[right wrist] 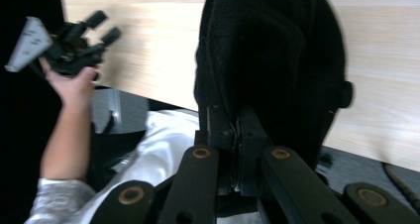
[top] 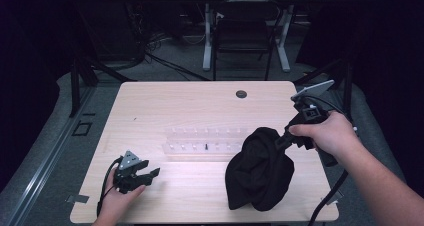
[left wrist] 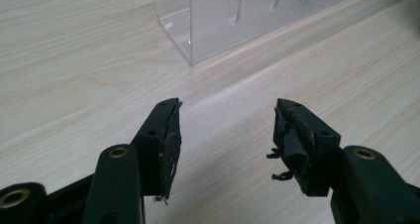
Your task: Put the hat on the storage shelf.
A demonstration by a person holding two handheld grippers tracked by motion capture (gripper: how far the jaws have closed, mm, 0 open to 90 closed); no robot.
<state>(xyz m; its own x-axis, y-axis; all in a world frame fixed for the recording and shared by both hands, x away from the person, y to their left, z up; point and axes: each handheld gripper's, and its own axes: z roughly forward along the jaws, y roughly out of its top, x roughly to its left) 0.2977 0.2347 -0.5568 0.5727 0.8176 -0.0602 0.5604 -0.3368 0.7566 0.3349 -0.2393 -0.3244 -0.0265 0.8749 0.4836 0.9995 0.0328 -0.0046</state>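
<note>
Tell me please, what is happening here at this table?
A person works with a gripper in each hand. The right gripper is shut on a black cloth and holds it up, its lower end near or on the table. The left gripper is open, with nothing between its jaws, near a clear plastic rack.

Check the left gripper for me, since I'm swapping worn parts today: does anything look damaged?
Yes. The pads of the left gripper look worn: the right pad is frayed, with torn black strips hanging off, and the left pad has scuffed, peeling edges.
</note>
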